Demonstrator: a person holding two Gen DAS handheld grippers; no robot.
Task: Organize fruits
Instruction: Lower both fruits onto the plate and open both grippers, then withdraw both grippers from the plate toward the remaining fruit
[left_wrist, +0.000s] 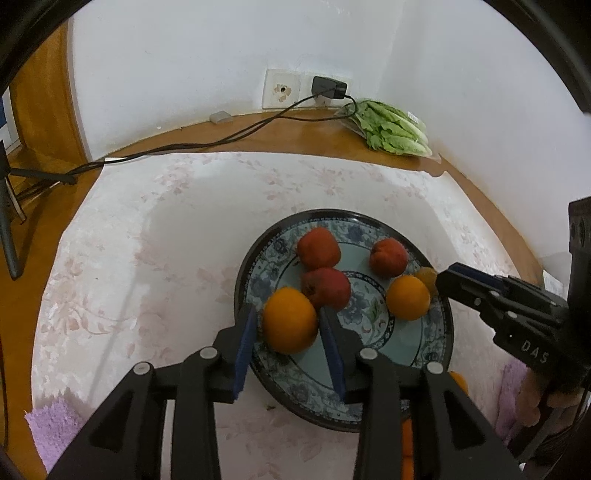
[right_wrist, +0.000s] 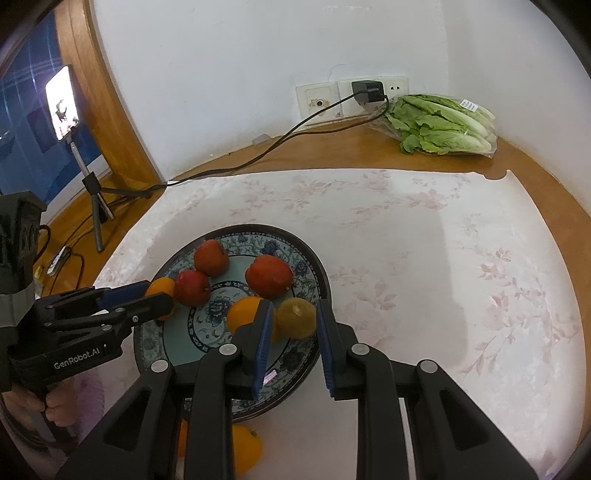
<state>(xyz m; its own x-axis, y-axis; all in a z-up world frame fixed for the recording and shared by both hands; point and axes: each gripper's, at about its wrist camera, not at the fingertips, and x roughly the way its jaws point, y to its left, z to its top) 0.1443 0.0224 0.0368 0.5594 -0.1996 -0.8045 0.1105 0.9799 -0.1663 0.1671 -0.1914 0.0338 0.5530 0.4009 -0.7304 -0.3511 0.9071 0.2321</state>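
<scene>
On the plate: three red fruits (left_wrist: 318, 248), two oranges and one small yellow-brown fruit (right_wrist: 296, 317) are already on the patterned plate (left_wrist: 291, 380), the landmark here.
Left hand-held gripper (left_wrist: 289, 325): straddles the near-left orange (left_wrist: 290, 320) on the plate; pads flank it closely, contact unclear, so I cannot tell whether it grips or lets go.
Right hand-held gripper (right_wrist: 293, 323): brackets the yellow-brown fruit at the plate's near-right rim; narrow gap, grip also unclear.
Second orange (left_wrist: 407, 297): sits right of the plate's centre.
Still off the plate: an orange fruit (right_wrist: 245, 446) lies on the worktop (right_wrist: 424, 258) just in front of the plate.
Judgement: mostly gathered; at least that stray remains.
</scene>
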